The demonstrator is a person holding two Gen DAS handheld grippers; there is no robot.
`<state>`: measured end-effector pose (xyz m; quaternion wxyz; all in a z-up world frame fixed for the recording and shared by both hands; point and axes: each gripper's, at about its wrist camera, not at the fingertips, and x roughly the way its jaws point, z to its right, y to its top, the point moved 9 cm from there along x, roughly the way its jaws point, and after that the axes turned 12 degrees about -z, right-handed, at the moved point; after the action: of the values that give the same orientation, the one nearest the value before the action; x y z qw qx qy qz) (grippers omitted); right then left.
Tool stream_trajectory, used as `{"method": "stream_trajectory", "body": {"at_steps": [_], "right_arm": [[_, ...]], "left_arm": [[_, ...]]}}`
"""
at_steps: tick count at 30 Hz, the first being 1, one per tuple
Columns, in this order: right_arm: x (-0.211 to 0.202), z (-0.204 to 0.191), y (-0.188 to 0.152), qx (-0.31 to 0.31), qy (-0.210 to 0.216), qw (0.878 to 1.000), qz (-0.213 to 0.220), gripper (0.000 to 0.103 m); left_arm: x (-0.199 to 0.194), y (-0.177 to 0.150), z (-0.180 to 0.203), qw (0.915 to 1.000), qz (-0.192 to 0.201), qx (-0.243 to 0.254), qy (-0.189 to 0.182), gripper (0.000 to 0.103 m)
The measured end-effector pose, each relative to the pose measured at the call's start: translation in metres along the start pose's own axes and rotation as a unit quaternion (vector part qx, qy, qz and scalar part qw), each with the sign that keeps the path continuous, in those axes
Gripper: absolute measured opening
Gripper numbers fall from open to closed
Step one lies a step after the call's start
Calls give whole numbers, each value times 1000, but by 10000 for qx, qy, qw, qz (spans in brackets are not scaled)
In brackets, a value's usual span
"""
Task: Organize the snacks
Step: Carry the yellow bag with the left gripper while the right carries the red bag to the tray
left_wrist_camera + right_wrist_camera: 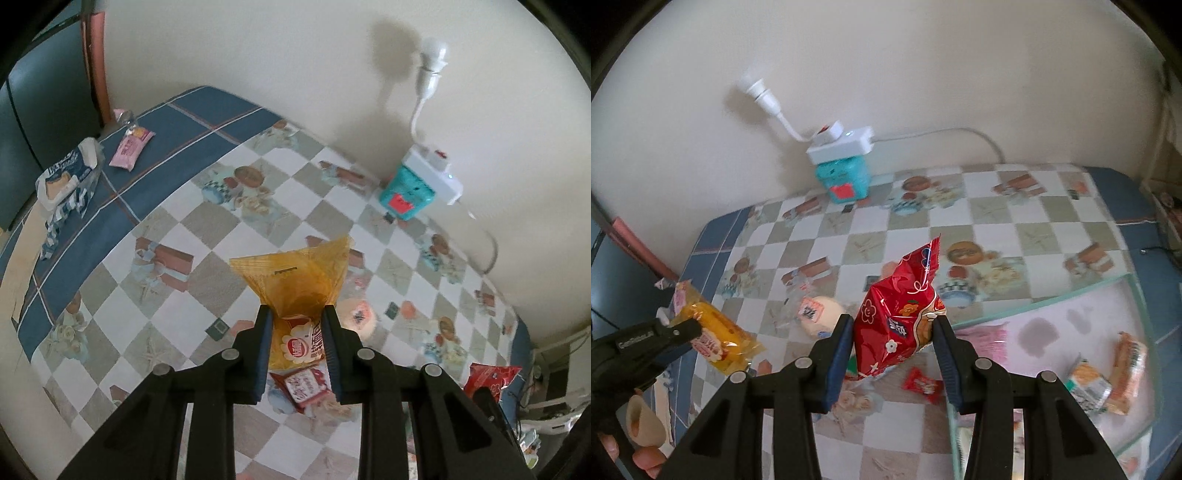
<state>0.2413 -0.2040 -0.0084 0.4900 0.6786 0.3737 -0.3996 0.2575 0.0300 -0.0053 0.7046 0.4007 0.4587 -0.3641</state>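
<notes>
A: The worktop cloth (258,206)?
B: Grey and white checks with picture squares, navy border with thin pale lines.
A: The packets?
B: One translucent orange-yellow packet (295,280), one glossy red packet (901,314) printed with white flowers. A small pink wrapper (131,147) lies on the navy border; the box (844,181) by the cream wall is teal

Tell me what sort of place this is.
Probably a room in a home: a table under a checked printed tablecloth against a plain wall, a white power strip on a teal box, packaged snacks scattered about.

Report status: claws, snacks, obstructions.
Left claw shut on orange packet. Right claw shut on red packet. Nothing blocking clear bin.
</notes>
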Motion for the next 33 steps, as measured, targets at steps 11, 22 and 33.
{"method": "stream_trajectory", "body": {"at_steps": [11, 22, 33], "right_arm": [[-48, 91, 2, 832, -402, 9954, 268, 47], [-83, 184, -5, 1691, -694, 9819, 502, 47], [-62, 223, -17, 1909, -777, 9785, 111, 47]], "left_arm": [[-21, -29, 68, 9969, 34, 693, -366, 27], [-25, -77, 153, 9848, -94, 1614, -628, 17], [12, -114, 194, 9730, -463, 2228, -388, 17]]}}
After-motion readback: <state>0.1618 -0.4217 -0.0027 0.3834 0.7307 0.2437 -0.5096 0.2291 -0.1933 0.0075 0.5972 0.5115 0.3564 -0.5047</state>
